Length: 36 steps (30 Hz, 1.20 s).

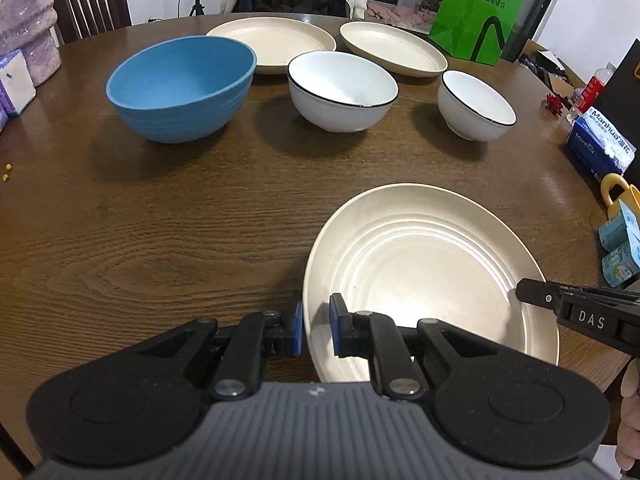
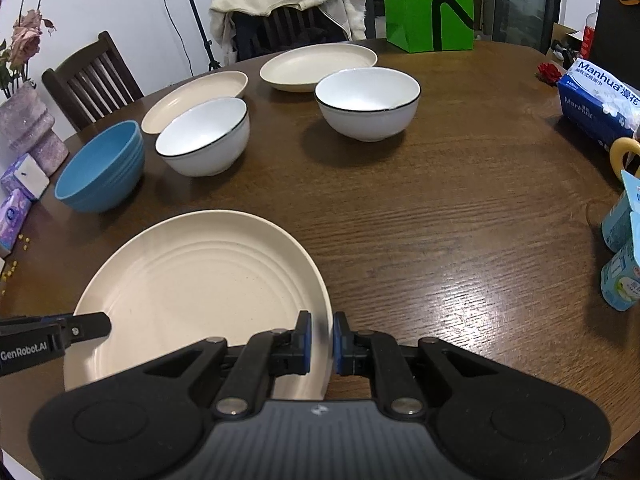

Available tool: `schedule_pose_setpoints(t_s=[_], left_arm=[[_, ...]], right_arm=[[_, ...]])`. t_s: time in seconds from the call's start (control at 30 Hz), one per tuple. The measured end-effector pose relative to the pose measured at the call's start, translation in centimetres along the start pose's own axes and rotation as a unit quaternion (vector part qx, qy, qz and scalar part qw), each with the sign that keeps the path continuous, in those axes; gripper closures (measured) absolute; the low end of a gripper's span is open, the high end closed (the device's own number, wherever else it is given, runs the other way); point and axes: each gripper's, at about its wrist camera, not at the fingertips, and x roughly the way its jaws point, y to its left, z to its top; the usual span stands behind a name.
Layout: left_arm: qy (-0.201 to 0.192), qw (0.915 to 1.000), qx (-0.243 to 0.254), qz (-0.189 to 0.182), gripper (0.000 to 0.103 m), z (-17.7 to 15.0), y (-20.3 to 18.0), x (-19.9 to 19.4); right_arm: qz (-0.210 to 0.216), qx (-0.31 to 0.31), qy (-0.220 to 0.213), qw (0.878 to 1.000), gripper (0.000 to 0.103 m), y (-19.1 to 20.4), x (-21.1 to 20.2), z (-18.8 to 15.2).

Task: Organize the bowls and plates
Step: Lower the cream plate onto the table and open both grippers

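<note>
A round, dark wooden desk (image 1: 168,240) fills both views, and the crockery on it is spread out in single pieces; nothing is stacked or nested, so the sorting looks barely begun.

Nearest the cameras is a large cream plate (image 1: 432,264) with ridged rings, close to the desk's front edge. It is held at two opposite sides, and whether its base touches the wood cannot be told from these views. Two more cream plates lie at the far side of the desk, the left far plate (image 1: 276,42) and the right far plate (image 1: 394,50), side by side and just apart.

In front of them stand three bowls in a loose row: a blue bowl (image 1: 182,86) on the left, the biggest; a white bowl with a dark rim (image 1: 342,88) in the middle; and a smaller white bowl (image 1: 474,106) on the right. All are upright and apart from each other.

By my judgement, the three plates have yet to be gathered into one pile and the bowls nested; only the near plate is in hand.

The left hand-held gripper (image 1: 316,330) has its blue pads nearly together, pinching the near plate's left rim. The right hand-held gripper (image 2: 322,340) is likewise clamped on the plate's right rim, one pad inside and one outside.

Tissue packs, a green bag and small cartons sit round the desk's edges.
</note>
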Motion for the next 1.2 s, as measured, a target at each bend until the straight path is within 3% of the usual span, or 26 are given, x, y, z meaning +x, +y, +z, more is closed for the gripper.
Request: schedule_pose_setpoints(t_s=[1.0, 1.13, 1.2], left_arm=[[0.018, 0.9998, 0.001, 0.001, 0.089, -0.3, 0.0, 2.9], [0.026, 0.9997, -0.001, -0.001, 0.087, -0.3, 0.0, 3.1], [0.025, 0.9997, -0.004, -0.006, 0.076, -0.2, 0.2, 3.0]], right_arm=[[-0.018, -0.012, 0.006, 1.000, 0.091, 0.2, 2.6, -1.1], [-0.015, -0.009, 0.006, 1.000, 0.090, 0.1, 2.7, -1.1], [-0.008, 0.000, 0.013, 1.000, 0.088, -0.2, 2.7, -0.9]])
